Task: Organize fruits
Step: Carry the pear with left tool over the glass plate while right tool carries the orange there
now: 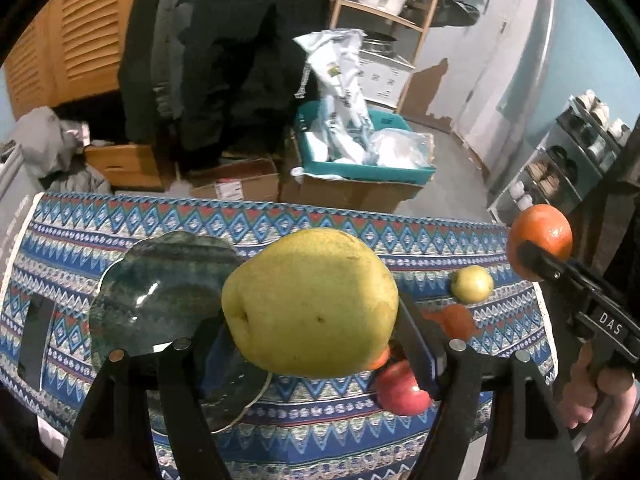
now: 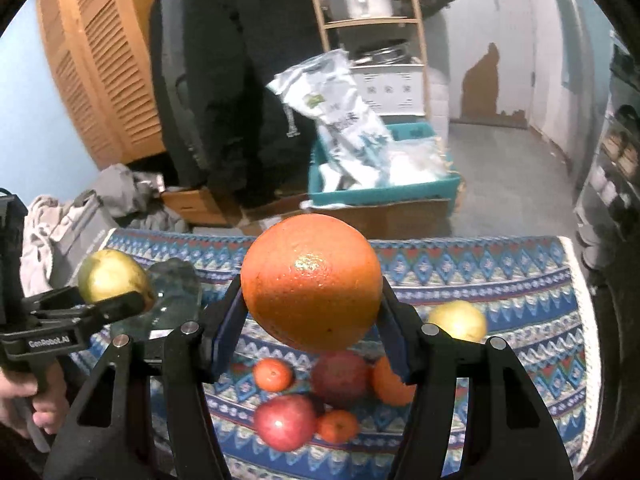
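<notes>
Left gripper [image 1: 312,320]: clamped on pear [image 1: 310,300] | right gripper [image 2: 312,304]: clamped on orange [image 2: 311,280] | both above patterned cloth [image 2: 500,280]

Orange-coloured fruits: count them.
4. A large orange in the right gripper; on the cloth below, two small ones and one partly hidden. More may be hidden.

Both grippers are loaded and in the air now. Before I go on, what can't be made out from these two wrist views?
- Green dish: left wrist view, near rim hidden by the pear and left gripper; contents unclear.
- Fruit pile: right wrist view, dark red fruit blurred, partly behind the orange; kind uncertain.
- Tablecloth: near edge cut off by right gripper.
</notes>
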A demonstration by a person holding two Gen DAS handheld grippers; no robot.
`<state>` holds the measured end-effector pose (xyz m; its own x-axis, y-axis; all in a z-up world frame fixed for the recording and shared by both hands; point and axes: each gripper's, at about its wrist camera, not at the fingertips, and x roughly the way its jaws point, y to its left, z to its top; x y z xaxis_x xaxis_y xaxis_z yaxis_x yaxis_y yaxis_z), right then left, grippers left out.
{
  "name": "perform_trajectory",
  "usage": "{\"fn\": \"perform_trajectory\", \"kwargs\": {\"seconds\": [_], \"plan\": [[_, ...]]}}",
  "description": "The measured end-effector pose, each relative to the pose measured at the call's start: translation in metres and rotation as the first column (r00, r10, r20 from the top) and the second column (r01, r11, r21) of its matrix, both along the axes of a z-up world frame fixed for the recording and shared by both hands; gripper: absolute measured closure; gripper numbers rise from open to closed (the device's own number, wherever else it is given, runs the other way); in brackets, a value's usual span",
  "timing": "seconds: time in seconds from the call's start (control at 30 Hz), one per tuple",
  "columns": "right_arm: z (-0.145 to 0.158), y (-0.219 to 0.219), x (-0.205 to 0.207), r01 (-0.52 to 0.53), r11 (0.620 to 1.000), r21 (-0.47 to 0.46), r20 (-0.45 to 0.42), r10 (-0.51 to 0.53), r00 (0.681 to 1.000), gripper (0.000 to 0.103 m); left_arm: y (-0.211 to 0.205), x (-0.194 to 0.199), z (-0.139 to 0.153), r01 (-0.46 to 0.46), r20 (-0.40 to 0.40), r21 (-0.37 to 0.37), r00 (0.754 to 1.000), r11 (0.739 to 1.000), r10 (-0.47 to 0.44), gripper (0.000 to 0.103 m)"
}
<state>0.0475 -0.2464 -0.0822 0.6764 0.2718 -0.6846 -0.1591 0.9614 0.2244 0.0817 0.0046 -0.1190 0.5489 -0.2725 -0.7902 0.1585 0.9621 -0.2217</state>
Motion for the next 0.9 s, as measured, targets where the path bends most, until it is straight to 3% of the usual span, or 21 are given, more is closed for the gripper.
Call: {"fn": "perform_trajectory", "kwargs": {"seconds": [0.47, 0.9], "plan": [[-0.020, 0.087, 0.035, -0.145, 0.989, 0.015, -0.047, 0.146, 0.988, 0.042, 0.064, 0.001, -0.025, -0.115, -0.026, 0.031, 0.993, 0.993, 0.116, 0.027], [-0.051, 0.172, 0.060, -0.284, 0.958, 0.030, -0.138, 0.285, 0.949, 0.042, 0.131, 0.000, -0.073, -0.225, -0.119, 0.049, 0.966, 0.973, 0.230, 0.027]]}}
